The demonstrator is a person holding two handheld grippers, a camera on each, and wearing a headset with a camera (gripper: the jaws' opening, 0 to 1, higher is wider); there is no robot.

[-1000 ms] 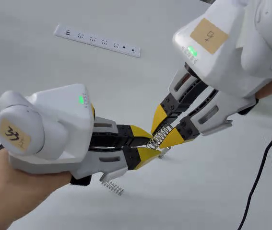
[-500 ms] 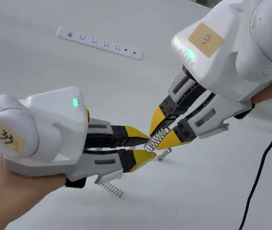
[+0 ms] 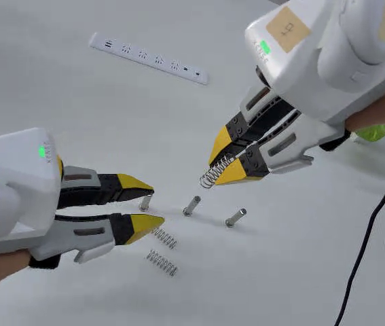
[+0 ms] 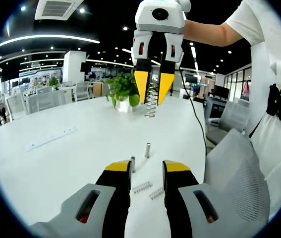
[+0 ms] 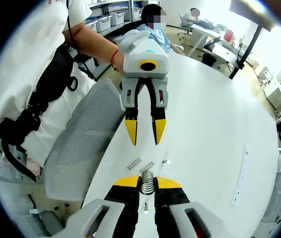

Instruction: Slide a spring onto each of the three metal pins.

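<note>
Jaws of right gripper [image 3: 217,168] hold spring [image 3: 210,177] above pins [image 3: 191,205].

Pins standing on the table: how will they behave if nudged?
Probably tip easily: the pins stand on end, slim, apparently unfixed. Once down, being round, they would likely roll on the smooth table. The spring in the right tool looks soft, so pushes may be light.
</note>
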